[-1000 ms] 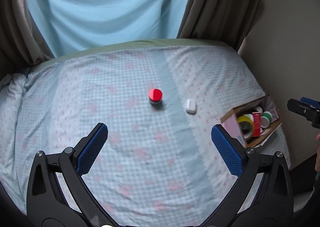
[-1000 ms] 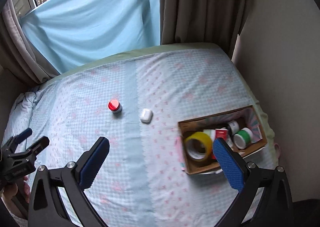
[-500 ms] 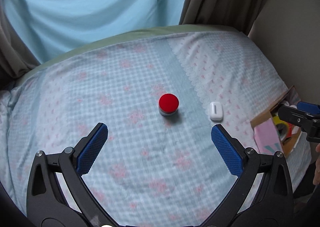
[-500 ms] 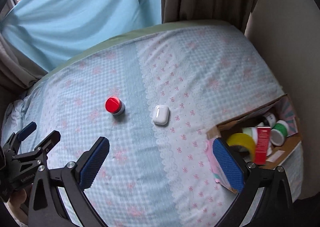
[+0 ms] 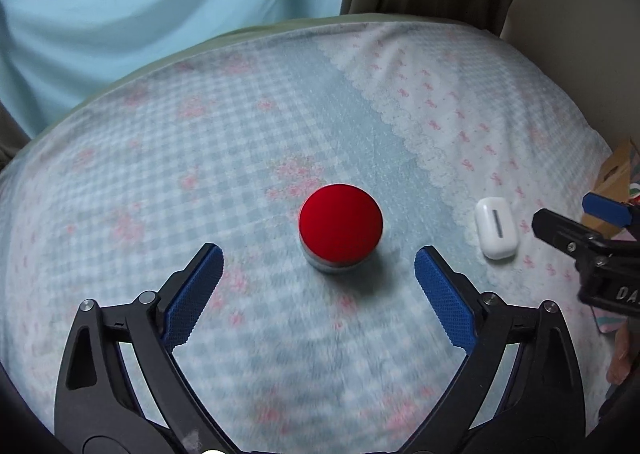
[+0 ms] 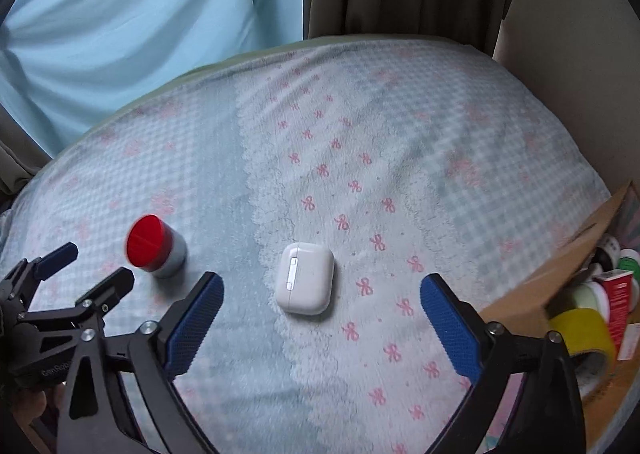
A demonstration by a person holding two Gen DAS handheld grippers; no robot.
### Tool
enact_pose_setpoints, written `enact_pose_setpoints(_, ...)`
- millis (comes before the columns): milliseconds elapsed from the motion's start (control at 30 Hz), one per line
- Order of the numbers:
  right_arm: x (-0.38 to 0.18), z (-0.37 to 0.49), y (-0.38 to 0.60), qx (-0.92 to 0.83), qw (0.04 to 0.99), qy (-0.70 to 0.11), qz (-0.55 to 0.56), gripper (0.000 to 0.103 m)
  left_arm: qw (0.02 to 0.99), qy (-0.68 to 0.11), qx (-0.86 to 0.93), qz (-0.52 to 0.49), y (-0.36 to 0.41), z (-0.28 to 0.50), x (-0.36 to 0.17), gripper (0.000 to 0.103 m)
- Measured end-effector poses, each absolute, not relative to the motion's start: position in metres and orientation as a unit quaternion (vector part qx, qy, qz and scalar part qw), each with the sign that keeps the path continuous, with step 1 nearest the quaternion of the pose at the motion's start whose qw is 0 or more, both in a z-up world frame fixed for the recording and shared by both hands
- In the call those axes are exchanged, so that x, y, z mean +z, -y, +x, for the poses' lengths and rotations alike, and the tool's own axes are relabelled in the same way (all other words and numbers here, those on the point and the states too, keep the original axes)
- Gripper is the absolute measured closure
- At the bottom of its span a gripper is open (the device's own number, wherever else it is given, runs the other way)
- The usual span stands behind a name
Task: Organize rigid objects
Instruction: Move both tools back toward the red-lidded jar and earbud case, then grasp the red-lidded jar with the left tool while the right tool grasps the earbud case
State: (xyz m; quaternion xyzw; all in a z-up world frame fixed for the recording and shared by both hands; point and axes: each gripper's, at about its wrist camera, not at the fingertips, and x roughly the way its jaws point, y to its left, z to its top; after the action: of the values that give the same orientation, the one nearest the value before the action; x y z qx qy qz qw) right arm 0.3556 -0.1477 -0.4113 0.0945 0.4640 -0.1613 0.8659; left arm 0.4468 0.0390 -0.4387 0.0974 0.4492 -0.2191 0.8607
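A: Nearest, left gripper (image 5: 319, 258) and right gripper (image 6: 322, 286): jaws wide, closing, holding nothing.

B: Beyond them?

A: Red-capped jar (image 5: 340, 228) and white earbud case (image 6: 305, 278) on the bed (image 6: 400, 142), unsorted; cardboard box (image 6: 560, 274) already stocked.

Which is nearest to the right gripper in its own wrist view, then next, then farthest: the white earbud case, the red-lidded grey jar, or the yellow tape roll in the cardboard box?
1. White earbud case, just ahead, centred between the closing fingers of the right gripper.
2. Red-lidded grey jar to the left and yellow tape roll in the cardboard box to the right: too close to call.
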Motion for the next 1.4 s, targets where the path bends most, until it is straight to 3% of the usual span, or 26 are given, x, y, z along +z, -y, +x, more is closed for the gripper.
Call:
enact_pose_setpoints(167, -0.447, 0.371, 0.152, -0.177, 0.862, -0.463, 0.102, 0.018, 0.859, -0.443, -0.225, 0.123, -0.018, 0.458, -0.471, 0.020)
enact_pose_setpoints(267, -0.464, 0.378, 0.148, -0.184, 0.861, -0.466, 0.088, 0.030, 0.861, -0.435, -0.233, 0.124, -0.009, 0.462, -0.484, 0.025)
enact_pose_setpoints(367, -0.474, 0.380, 0.145, -0.191, 0.861, -0.466, 0.074, 0.032, 0.864, -0.430, -0.236, 0.117, -0.004, 0.466, -0.489, 0.027)
enact_pose_setpoints(467, -0.475, 0.381, 0.140, -0.191, 0.865, -0.460, 0.064, 0.036, 0.866, -0.427, -0.238, 0.102, -0.006, 0.470, -0.487, 0.038)
enact_pose_setpoints(533, -0.476, 0.382, 0.138, -0.182, 0.867, -0.459, 0.066, 0.044, 0.868, -0.426, -0.235, 0.099, -0.006, 0.471, -0.487, 0.049)
enact_pose_setpoints(600, -0.476, 0.386, 0.135, -0.171, 0.868, -0.461, 0.065, 0.058, 0.867, -0.427, -0.235, 0.098, -0.008, 0.473, -0.486, 0.052)
enact_pose_setpoints(1033, -0.468, 0.383, 0.134, -0.148, 0.863, -0.479, 0.064, 0.059, 0.864, -0.441, -0.231, 0.079, -0.015, 0.465, -0.465, 0.053)
enact_pose_setpoints(1400, -0.399, 0.367, 0.124, -0.132, 0.884, -0.446, 0.053, 0.059, 0.874, -0.424, -0.231, 0.061, -0.032, 0.431, -0.394, 0.053)
